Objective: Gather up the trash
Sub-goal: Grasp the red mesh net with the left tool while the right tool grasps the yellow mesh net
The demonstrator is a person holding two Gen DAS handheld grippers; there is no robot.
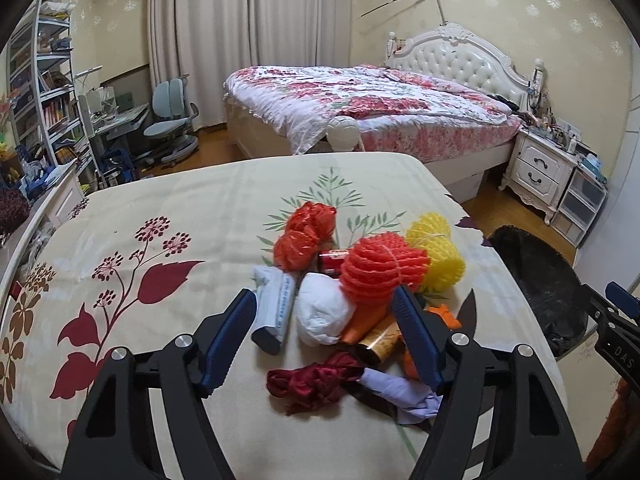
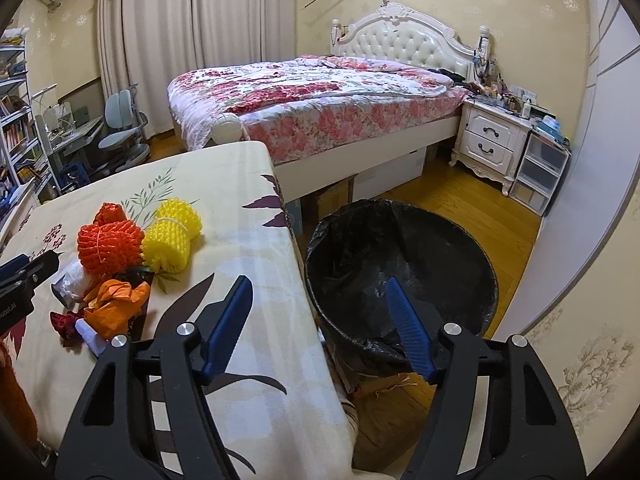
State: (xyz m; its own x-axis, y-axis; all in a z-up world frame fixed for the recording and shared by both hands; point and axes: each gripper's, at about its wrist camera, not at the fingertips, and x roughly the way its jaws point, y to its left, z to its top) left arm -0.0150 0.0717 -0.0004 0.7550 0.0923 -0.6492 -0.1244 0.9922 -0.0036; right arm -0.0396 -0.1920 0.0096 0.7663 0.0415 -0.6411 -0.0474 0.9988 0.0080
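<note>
A pile of trash lies on the cloth-covered table (image 1: 180, 216): orange foam net (image 1: 380, 268), yellow foam net (image 1: 438, 256), red mesh bag (image 1: 306, 236), white wad (image 1: 324, 314), grey packet (image 1: 276, 308), orange tube (image 1: 366, 322), dark red cloth (image 1: 316, 380), lilac glove (image 1: 400, 394). My left gripper (image 1: 324, 300) is open, its jaws spread around the near side of the pile, holding nothing. My right gripper (image 2: 318, 290) is open and empty, over the table's right edge beside the black-lined trash bin (image 2: 400, 280). The pile also shows in the right wrist view (image 2: 112, 280).
A bed with a floral quilt (image 1: 360, 100) stands behind the table. A white nightstand (image 2: 492, 140) and plastic drawers (image 2: 540, 176) are at the right wall. A desk, chair (image 1: 168, 124) and bookshelf (image 1: 44, 88) are at the left. The floor is wood.
</note>
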